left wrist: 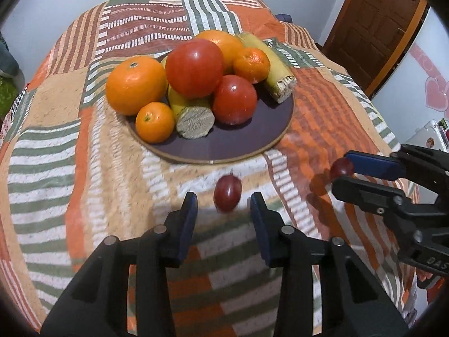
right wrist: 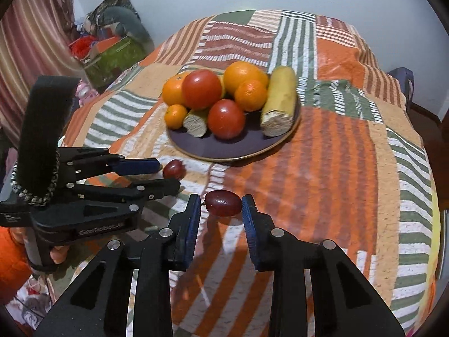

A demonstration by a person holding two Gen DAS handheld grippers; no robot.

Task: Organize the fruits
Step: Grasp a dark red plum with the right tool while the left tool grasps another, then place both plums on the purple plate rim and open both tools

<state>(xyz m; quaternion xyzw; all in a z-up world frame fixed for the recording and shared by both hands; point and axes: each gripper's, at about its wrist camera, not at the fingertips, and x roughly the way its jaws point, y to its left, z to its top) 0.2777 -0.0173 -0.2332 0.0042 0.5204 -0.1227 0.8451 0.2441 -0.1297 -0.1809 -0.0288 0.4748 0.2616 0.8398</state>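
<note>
left gripper (left wrist: pixel 223 200) | spread around near grape (left wrist: pixel 227 193) | right gripper (right wrist: pixel 221 205) spread, second grape (right wrist: pixel 223 203) between | soft, slippery (pinch mid-body, gently)

Red grape (right wrist: pixel 223 203) between parted right gripper (right wrist: pixel 221 206) jaws (plate (right wrist: pixel 224 151) beyond)
</note>
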